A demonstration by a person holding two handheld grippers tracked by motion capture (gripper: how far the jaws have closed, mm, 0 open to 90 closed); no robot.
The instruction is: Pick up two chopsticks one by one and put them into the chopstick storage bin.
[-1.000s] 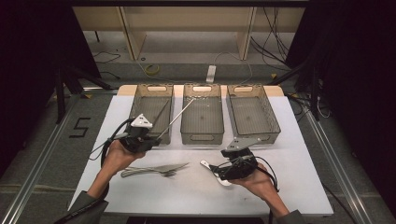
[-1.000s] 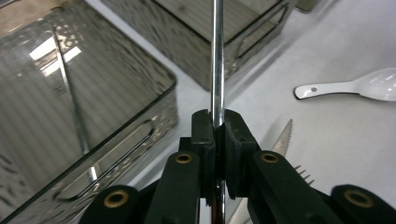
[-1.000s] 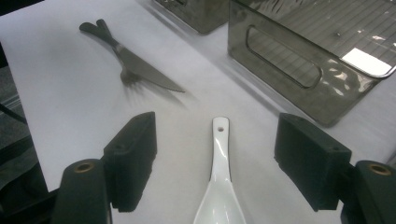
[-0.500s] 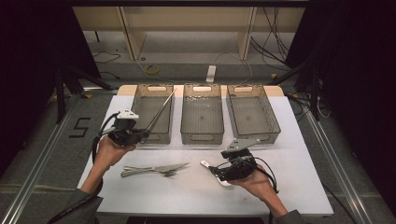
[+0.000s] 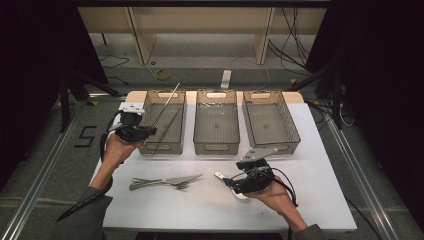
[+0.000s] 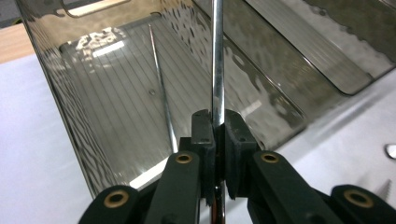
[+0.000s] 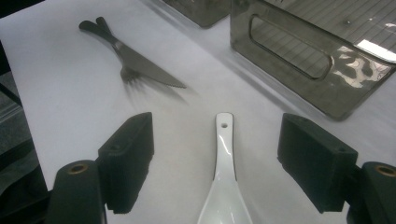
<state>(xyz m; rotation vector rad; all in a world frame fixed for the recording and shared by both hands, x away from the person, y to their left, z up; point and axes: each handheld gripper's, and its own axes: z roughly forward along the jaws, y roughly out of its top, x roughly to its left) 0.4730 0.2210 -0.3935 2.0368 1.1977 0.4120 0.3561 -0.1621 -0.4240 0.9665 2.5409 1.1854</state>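
White spoon [image 7: 223, 186], smoky-grey bins [image 5: 216, 148]

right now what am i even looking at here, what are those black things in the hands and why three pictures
A person at a white table holds hand-held tongs in each hand. The high view looks down from above; the two gripper views come from cameras riding on the tongs themselves. The left tongs are shut on a thin metal chopstick, held over the left bin, where another chopstick already lies. Two more clear bins, the middle bin and the right bin, stand beside it. The right tongs are open, with a white spoon on the table between the jaws. A knife and fork lie in front.
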